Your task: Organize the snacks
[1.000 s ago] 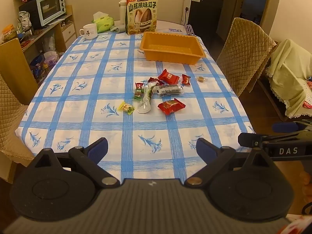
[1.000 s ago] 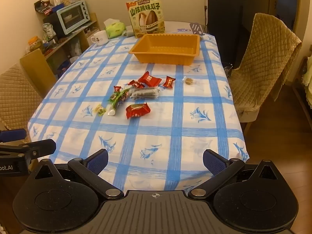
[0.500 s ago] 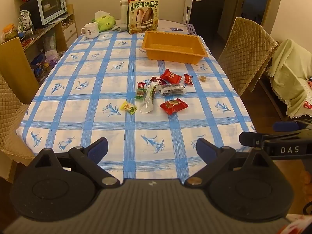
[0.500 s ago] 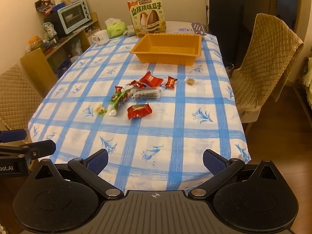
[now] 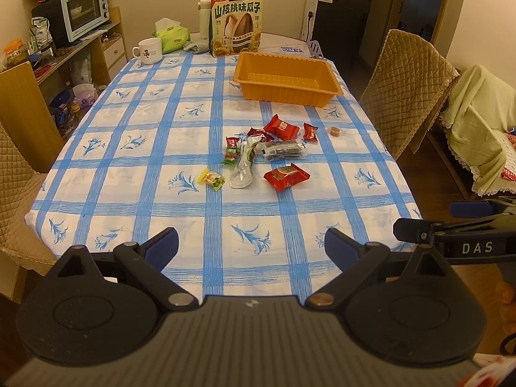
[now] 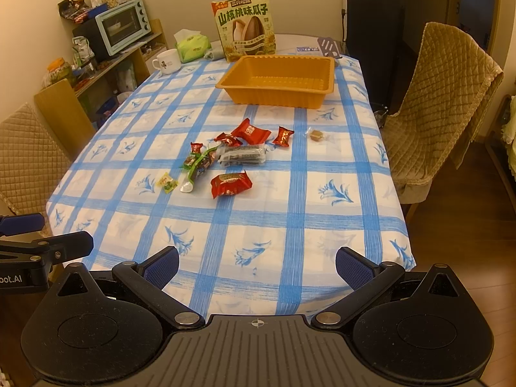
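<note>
The snacks [image 5: 267, 158] lie scattered mid-table on the checked cloth, just short of the empty orange tray [image 5: 287, 79] — none sorted yet. Over the last second both views have edged slightly forward; left gripper [image 5: 251, 245] and right gripper [image 6: 258, 264] hang above the near edge, jaws spread, holding nothing — the approach has only begun.

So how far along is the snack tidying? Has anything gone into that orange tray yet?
Nothing looks done yet: the orange tray holds nothing. In hand: nothing either; the left gripper and right gripper are both open over the near table edge. Left to do: all the loose snacks on the tablecloth, such as the red packet, yellow-green candy and small brown candy.
</note>
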The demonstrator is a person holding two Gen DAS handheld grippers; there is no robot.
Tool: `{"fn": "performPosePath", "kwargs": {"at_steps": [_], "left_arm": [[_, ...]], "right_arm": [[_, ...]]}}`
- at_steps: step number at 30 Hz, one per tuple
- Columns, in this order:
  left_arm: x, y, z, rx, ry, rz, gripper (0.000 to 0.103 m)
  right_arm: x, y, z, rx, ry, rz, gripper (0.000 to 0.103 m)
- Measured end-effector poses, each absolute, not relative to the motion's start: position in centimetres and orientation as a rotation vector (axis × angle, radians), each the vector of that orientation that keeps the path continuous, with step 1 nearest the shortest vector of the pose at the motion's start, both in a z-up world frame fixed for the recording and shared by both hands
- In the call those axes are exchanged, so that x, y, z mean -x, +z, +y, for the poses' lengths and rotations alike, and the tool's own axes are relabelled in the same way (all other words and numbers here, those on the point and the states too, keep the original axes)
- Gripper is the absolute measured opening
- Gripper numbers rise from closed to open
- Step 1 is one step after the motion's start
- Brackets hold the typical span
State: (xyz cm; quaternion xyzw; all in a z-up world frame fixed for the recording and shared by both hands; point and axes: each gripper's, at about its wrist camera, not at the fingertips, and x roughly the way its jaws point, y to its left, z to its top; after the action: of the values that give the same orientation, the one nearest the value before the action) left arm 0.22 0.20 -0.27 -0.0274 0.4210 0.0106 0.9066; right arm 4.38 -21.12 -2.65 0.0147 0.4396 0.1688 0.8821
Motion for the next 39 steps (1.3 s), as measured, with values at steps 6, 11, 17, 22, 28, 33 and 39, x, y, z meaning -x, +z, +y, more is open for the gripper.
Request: {"fn": "performPosePath", "kwargs": {"at_steps": [6, 11, 17, 22, 28, 33, 39], "left_arm": [[-0.22, -0.31, 0.22, 0.056, 0.023, 0.87, 0.097], [-0.17, -0.22, 0.38, 0.057, 0.022, 0.87, 0.097], [-0.19, -0.26, 0.46, 0.057, 0.022, 0.869, 0.097], [-0.18, -0.23, 0.4, 0.058, 0.022, 0.871, 0.097], [-0.19, -0.26, 0.45, 0.058, 0.022, 0.871, 0.097], [-0.19, -0.24, 0.45, 0.058, 0.021, 0.872, 0.097], [-0.2, -0.25, 0.48, 0.059, 0.021, 0.872, 0.097]], "right_arm": [[-4.46, -2.7, -21.1, -0.031, 0.351, 0.915, 0.103], [-4.58, -2.75, -21.0, -0.031, 0.352, 0.916, 0.103], [-4.71, -2.8, -20.83, -0.03, 0.352, 0.916, 0.103], [-4.83, -2.81, -20.74, -0.031, 0.352, 0.917, 0.103], [-4.97, -2.84, -20.62, -0.03, 0.352, 0.918, 0.103], [-5.01, -2.91, -20.52, -0.03, 0.352, 0.918, 0.103], [-5.11, -3.04, -20.45, -0.03, 0.352, 0.919, 0.103]]}}
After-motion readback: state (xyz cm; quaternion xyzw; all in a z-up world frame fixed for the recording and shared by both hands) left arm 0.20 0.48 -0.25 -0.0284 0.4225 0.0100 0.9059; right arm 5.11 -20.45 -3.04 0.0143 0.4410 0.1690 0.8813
